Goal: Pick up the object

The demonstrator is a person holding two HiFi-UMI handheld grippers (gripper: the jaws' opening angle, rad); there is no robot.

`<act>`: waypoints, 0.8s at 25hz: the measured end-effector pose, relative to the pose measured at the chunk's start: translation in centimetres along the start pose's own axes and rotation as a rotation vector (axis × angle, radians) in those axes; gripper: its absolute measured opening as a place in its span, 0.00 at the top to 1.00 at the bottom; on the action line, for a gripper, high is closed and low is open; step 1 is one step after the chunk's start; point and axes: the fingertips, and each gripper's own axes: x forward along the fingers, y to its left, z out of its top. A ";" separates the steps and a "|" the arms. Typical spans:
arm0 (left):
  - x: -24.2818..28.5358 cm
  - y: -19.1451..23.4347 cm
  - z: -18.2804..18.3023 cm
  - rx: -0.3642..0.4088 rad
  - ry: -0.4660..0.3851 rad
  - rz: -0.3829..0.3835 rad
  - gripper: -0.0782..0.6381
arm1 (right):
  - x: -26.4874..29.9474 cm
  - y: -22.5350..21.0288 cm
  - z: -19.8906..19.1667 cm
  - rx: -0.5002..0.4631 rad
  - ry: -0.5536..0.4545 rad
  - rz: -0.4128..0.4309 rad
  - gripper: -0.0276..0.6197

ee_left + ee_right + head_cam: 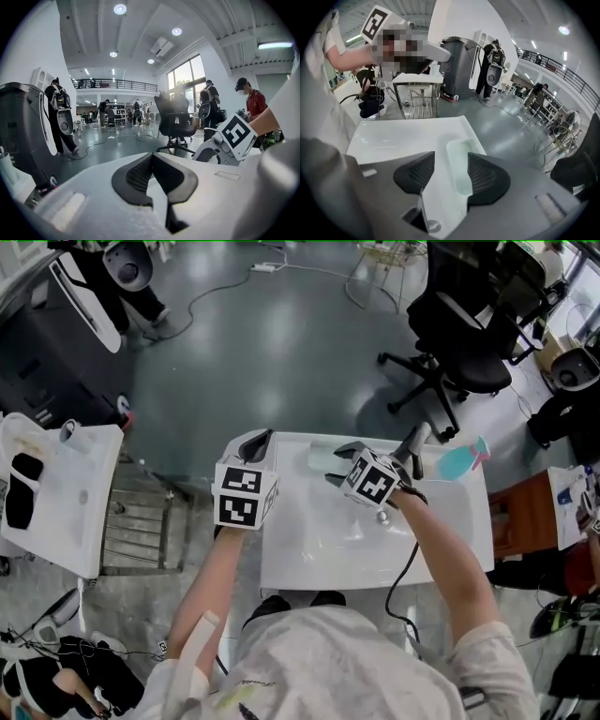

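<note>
Jaws of the right gripper (451, 171) are spread over the pale object (458, 150), at the table's (393, 136) far edge. The left gripper (151, 171) is clenched, empty. The object is judged light, stiff and slippery; its long sides should be gripped.

Glossy smooth white sink (309, 559), ribbed matt black rubbery fingers (487, 178), shiny polished grey floor (281, 362)

An open lab hall with mezzanine railing (117, 85), office chair (466, 345) and grey floor (281, 352).

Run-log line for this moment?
right gripper: jaws open, aimed at pale green dish on white table | left gripper: jaws shut, empty
</note>
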 end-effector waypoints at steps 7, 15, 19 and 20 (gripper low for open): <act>0.0 -0.1 -0.6 -0.003 0.016 -0.005 0.89 | 2.5 0.5 -2.5 -0.092 0.110 0.047 0.66; 0.2 0.2 -1.5 -0.006 0.034 0.005 0.89 | 3.8 0.3 -4.5 -0.160 0.182 0.066 0.75; 0.3 0.4 -1.9 -0.011 0.040 0.009 0.89 | 4.4 0.1 -4.7 -0.196 0.197 0.076 0.79; 0.3 0.4 -2.0 -0.012 0.042 0.010 0.89 | 4.5 0.0 -4.8 -0.202 0.199 0.076 0.81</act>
